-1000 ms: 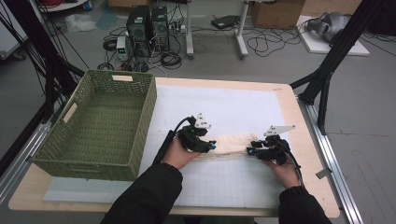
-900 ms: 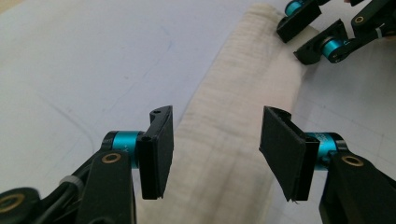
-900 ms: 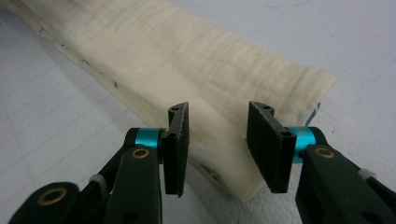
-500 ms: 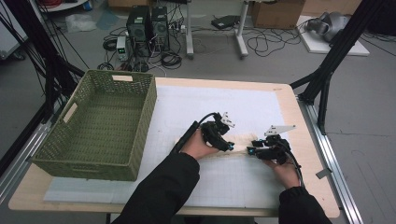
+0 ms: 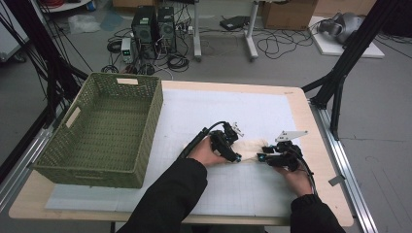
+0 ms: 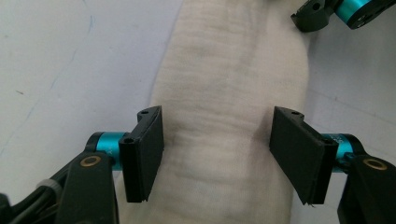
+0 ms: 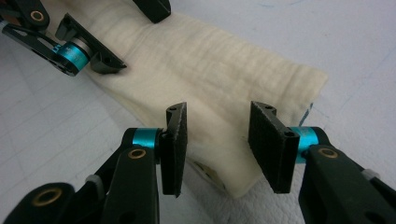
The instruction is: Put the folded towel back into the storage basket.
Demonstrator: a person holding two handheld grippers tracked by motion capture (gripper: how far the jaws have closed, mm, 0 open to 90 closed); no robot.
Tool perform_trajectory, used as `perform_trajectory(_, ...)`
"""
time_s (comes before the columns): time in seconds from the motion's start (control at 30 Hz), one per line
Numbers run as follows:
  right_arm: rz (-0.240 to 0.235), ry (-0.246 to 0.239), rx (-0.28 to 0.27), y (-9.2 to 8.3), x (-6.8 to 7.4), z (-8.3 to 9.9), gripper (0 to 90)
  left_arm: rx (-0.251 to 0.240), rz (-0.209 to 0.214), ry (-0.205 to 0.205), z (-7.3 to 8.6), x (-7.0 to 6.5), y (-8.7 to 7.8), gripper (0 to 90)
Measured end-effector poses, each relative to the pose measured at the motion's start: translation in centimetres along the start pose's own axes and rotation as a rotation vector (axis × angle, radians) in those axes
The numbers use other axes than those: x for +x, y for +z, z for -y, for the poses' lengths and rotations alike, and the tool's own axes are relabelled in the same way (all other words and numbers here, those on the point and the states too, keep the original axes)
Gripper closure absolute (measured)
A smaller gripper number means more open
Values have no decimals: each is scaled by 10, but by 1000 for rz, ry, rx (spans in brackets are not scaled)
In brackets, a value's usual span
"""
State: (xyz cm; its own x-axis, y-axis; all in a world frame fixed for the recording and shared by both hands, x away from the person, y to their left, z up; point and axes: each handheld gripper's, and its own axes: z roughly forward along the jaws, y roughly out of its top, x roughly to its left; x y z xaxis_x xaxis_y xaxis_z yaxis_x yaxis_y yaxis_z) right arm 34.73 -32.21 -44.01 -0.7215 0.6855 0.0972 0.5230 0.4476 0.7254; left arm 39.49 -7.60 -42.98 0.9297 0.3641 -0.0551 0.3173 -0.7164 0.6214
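Note:
A cream cloth, folded into a narrow strip, lies flat on the white mat. My left gripper hovers over its left part. In the left gripper view the cloth runs between the jaws of my left gripper; they have just been opening and stand wide, pads off the fabric. My right gripper is at the strip's right end. In the right gripper view my right gripper straddles the cloth's end, jaws apart, not pinching it. The two grippers face each other closely.
A green woven basket stands on the table's left side, open and with nothing inside. The table's wooden edge and a metal rail run just right of my right hand. Cables and computer boxes sit on the floor behind.
My left hand has slid right along the cloth toward the right gripper, and less of the strip shows between them. The right hand has stayed put.

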Motion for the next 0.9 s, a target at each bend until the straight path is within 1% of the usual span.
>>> perform_trajectory(0.07, 0, 1, -1, 0, 0, 0, 569, -2, 15, -19, 0, 0, 0, 341)
perform_trajectory(0.13, 0, 0, 0, 0, 0, 0, 568, -3, 22, -7, 1, -1, 1, 314)
perform_trajectory(0.17, -1, -2, 0, 0, 0, 0, 568, -1, 26, -3, 1, -1, 1, 287)
perform_trajectory(0.27, 0, -2, 0, 0, 0, 0, 566, -1, 30, 14, 2, -1, 2, 260)
perform_trajectory(0.33, 1, -3, 1, 0, 0, 0, 565, -1, 26, 13, 1, -1, 2, 270)
perform_trajectory(0.37, 1, -4, 1, 0, 0, 0, 564, 3, 14, 25, 1, -3, 2, 274)
perform_trajectory(0.47, 5, -9, 0, 0, 1, 0, 560, 7, -1, 32, 1, -5, 3, 274)
perform_trajectory(0.67, 17, -18, 1, 0, 2, -1, 519, -1, -17, 30, 2, -6, 3, 305)
perform_trajectory(0.73, 21, -11, 4, -1, 4, -1, 498, 0, -23, 27, 2, -6, 3, 313)
perform_trajectory(0.83, 32, -4, -7, -4, 3, -1, 467, -1, -25, 21, 2, -5, 2, 338)
perform_trajectory(0.9, 39, 12, -25, -9, 3, -1, 443, 0, -27, 23, 2, -4, 2, 361)
